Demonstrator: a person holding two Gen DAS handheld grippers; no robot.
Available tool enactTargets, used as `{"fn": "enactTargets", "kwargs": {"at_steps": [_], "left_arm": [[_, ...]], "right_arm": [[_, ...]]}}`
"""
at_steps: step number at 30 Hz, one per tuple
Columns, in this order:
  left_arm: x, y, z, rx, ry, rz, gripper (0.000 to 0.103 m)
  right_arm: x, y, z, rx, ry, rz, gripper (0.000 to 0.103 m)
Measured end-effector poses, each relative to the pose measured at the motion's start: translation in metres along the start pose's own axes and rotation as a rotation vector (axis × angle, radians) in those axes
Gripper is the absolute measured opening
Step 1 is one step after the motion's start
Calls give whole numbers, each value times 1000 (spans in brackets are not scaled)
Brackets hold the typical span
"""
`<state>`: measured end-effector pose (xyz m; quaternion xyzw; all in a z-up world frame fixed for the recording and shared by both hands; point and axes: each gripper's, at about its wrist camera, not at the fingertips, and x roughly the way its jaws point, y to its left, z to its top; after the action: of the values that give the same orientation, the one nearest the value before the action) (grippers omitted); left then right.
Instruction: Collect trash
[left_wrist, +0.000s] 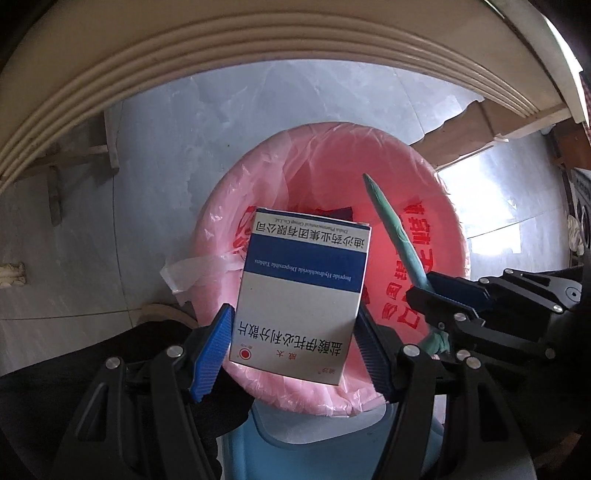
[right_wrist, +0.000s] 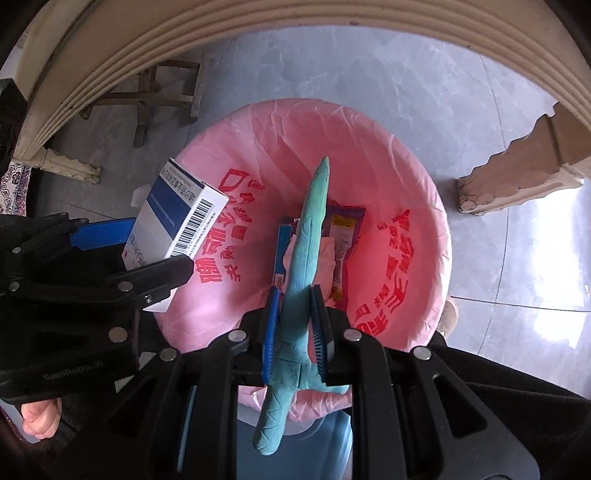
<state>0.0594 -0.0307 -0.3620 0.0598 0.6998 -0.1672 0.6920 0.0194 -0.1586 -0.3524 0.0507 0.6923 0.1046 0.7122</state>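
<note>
Your left gripper (left_wrist: 295, 328) pinches a medicine box (left_wrist: 301, 291) over the bin's (left_wrist: 221, 236) near rim. Your right gripper (right_wrist: 295, 325) squeezes a twisted green cloth (right_wrist: 308, 236) above the pink bag's middle, where wrappers (right_wrist: 343, 236) lie.

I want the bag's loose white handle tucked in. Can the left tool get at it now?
Probably not yet: the left tool is shut on the medicine box, so its fingers are occupied, though the handle hangs unobstructed just left of it on the pink bag's rim.

Blue-white medicine box (left_wrist: 299, 291), teal cloth strip (right_wrist: 306, 236), pink red-lettered bin liner (right_wrist: 406, 177).
</note>
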Motion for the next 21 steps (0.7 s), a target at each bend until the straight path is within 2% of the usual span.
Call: {"fn": "enactTargets", "kwargs": {"at_steps": [3, 5, 12, 14, 17, 21], "left_arm": [[6, 1, 4, -5, 15, 4, 64], [8, -1, 6, 0, 22, 11, 65], [13, 0, 9, 0, 22, 20, 71], [12, 2, 10, -4, 18, 25, 72], [6, 2, 10, -14, -5, 65, 75], [-21, -5, 3, -18, -101, 175, 78]], "right_arm": [[4, 0, 2, -1, 6, -2, 19], [5, -2, 4, 1, 7, -3, 27], [9, -12, 7, 37, 8, -20, 36], [6, -16, 8, 49, 2, -26, 43], [-1, -20, 8, 61, -22, -70, 57], [-22, -19, 3, 83, -84, -69, 67]]}}
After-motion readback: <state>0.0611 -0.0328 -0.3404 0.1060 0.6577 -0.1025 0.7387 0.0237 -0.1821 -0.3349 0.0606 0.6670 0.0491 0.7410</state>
